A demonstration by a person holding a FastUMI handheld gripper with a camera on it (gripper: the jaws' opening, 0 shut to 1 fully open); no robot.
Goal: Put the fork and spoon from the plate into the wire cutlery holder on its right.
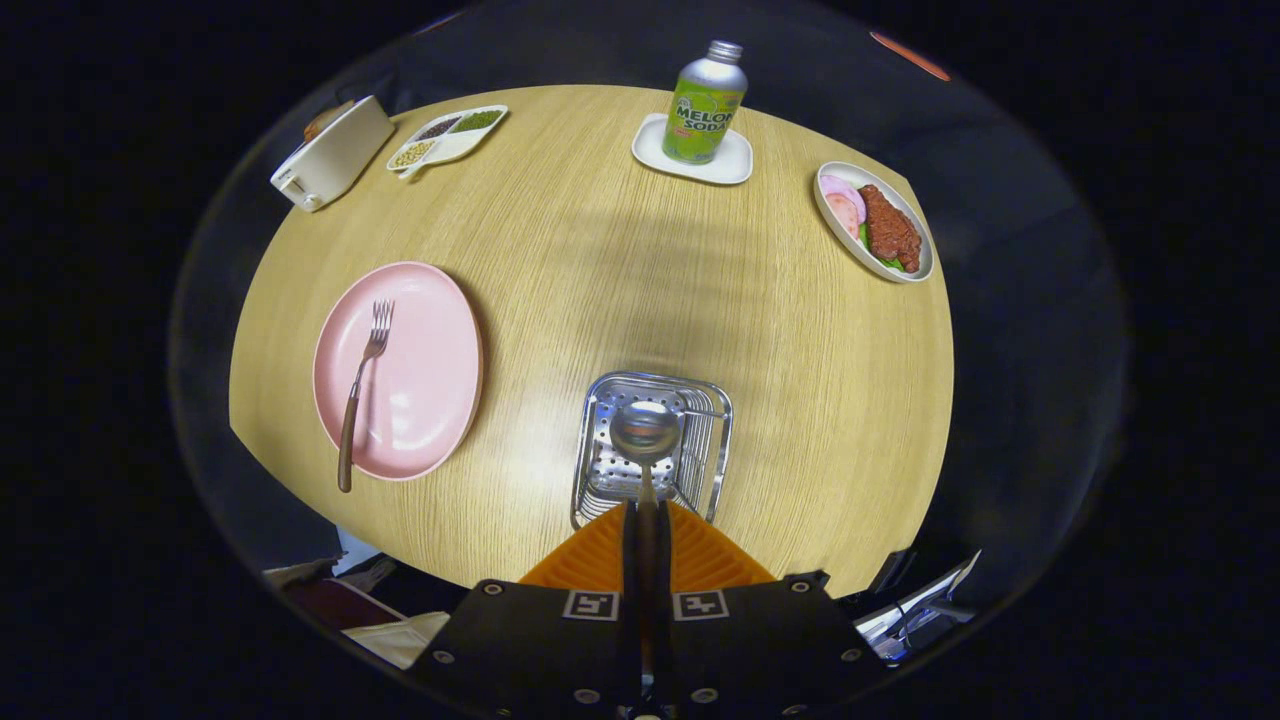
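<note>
Spoon (645,440) clamped by its handle btwn the gripper (647,520) fingers, jaws nearly closed on it, bowl over the wire cutlery holder (700,440) just ahead. Fork (362,385) lies on pink plate (430,380), left of holder, handle end past the plate rim. Wood table (600,270): soda bottle (705,100) on white coaster (735,165), food dish (878,225), divided tray (450,135), toaster (333,152) at far side.
</note>
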